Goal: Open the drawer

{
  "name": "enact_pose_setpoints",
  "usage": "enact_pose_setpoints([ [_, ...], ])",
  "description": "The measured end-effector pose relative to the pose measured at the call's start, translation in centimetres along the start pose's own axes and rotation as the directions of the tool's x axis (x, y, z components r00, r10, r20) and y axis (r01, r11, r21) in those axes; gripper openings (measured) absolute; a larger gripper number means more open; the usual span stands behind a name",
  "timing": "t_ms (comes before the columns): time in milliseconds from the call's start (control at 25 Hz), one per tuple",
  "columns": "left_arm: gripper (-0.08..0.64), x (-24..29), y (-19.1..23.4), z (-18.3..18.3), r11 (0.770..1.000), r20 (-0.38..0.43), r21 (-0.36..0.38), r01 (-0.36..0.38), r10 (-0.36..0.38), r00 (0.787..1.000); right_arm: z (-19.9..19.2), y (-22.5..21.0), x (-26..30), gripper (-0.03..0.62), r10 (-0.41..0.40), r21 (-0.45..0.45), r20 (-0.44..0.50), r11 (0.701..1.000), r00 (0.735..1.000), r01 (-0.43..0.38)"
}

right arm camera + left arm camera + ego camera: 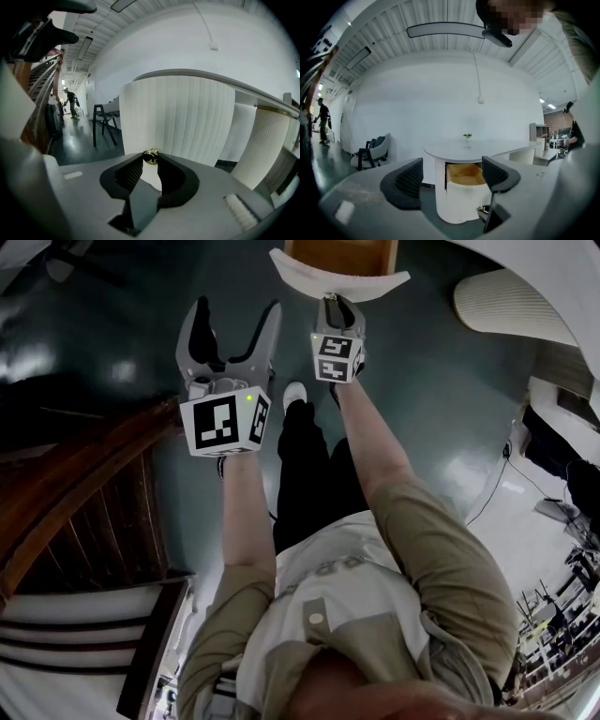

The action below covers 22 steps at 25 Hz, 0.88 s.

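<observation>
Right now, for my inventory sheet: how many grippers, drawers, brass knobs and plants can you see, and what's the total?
grippers: 2, left gripper and right gripper
drawer: 1
brass knob: 1
plant: 1
total: 5

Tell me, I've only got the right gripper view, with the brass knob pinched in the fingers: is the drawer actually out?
Observer: Yes. The left gripper view shows the drawer pulled out from under the white table, with its wooden inside exposed.
Operator: Is the left gripper on the brass knob too?
Observer: No. In the head view the left gripper hangs off to the left of the drawer, fingers apart, holding nothing.
</observation>
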<state>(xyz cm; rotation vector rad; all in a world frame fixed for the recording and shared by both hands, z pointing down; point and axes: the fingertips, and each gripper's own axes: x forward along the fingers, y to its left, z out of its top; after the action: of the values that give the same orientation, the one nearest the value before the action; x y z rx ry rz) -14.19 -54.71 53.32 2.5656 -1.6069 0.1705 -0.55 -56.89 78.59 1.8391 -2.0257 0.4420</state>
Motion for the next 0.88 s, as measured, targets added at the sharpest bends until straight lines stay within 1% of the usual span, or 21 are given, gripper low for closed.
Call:
enact_pose_setpoints([
  [320, 0.400, -0.1, -0.5, 0.1, 1.000, -0.003, 0.000, 0.000, 0.000, 1.000, -0.1, -0.2, -0.4, 0.103, -0.005, 0.017, -0.009, 1.000, 1.000, 0.006],
  [560, 0.400, -0.2, -0.1, -0.1, 1.000, -0.004, 0.001, -0.004, 0.004, 1.000, -0.1, 0.3, -0.8, 0.103, -0.006, 0.014, 0.011, 1.000, 1.000, 0.006],
  [880, 0.400, -0.5, 0.0, 0.1, 1.000, -0.005, 0.003, -0.005, 0.005, 1.000, -0.6, 0.6, -1.7, 0.103, -0.005, 0.025, -0.001, 1.000, 1.000, 0.005],
])
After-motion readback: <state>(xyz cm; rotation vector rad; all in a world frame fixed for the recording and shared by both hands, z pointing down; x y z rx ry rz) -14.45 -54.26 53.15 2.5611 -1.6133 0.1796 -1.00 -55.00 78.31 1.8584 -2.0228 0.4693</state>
